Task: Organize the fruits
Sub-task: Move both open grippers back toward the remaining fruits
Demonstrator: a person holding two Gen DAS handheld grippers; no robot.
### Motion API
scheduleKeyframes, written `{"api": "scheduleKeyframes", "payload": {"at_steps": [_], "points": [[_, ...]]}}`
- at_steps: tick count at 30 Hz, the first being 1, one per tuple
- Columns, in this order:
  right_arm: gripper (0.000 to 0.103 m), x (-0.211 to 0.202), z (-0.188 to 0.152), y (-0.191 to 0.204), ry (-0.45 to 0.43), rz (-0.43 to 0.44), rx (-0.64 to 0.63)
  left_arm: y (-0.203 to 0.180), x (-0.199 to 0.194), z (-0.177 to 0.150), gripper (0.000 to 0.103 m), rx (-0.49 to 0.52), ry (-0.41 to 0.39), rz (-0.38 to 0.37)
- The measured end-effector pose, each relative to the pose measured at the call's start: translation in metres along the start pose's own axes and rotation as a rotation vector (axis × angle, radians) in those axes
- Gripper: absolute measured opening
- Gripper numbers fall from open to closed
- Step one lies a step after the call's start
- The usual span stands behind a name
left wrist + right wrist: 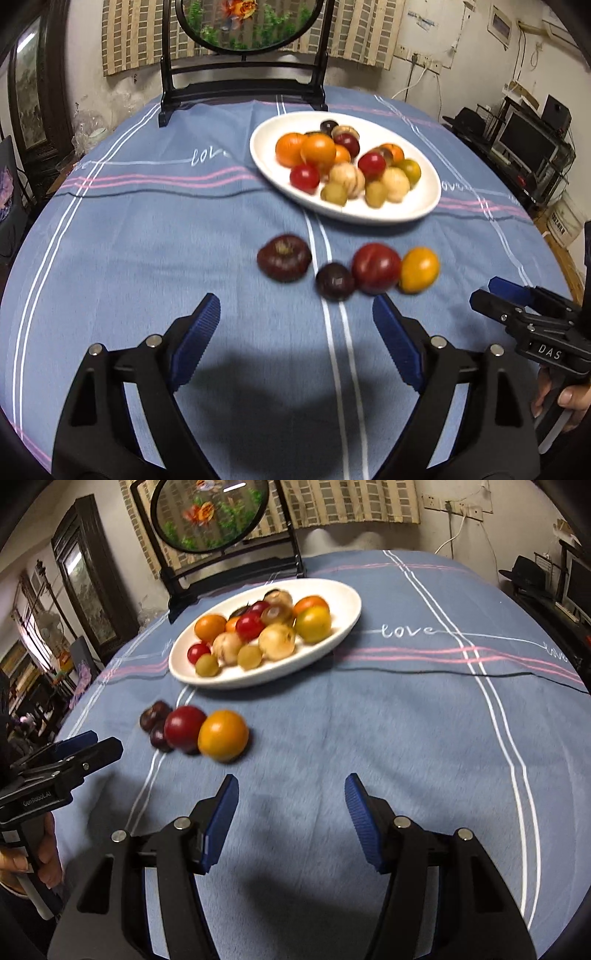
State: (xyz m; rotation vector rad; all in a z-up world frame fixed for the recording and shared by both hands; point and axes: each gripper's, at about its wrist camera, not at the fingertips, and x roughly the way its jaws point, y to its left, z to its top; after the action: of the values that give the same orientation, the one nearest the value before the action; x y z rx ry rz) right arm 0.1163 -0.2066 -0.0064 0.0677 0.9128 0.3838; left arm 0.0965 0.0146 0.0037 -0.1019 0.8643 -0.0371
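A: On the desk [147, 221], four loose fruits [376, 267] are seen just short of the white plate [424, 206], which is already heaped.

B: Jaws?

A: Left gripper [295, 325] and right gripper [291, 797] are both held wide open, nothing gripped.

B: Handling?

A: Judged light, smooth, roll-prone, bruisable. The yellow fruit [222, 734] is best pinched gently across its widest part.

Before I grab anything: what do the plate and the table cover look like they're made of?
The white oval plate looks like glazed ceramic, smooth with a soft sheen, though melamine can't be ruled out. The blue table cover looks like woven fabric: matte, slightly fuzzy, with printed stripes.
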Motion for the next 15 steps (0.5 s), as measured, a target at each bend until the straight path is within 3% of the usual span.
{"api": "scheduleKeyframes", "payload": {"at_steps": [8, 15], "points": [[0.061, 0.002, -0.005, 0.015, 0.015, 0.02, -0.043, 0.007, 0.006, -0.012, 0.086, -0.007, 0.015, 0.029], [0.061, 0.023, 0.004, 0.041, 0.071, -0.008, -0.143, 0.01, 0.003, -0.014, 0.087, 0.008, -0.032, 0.062]]}}
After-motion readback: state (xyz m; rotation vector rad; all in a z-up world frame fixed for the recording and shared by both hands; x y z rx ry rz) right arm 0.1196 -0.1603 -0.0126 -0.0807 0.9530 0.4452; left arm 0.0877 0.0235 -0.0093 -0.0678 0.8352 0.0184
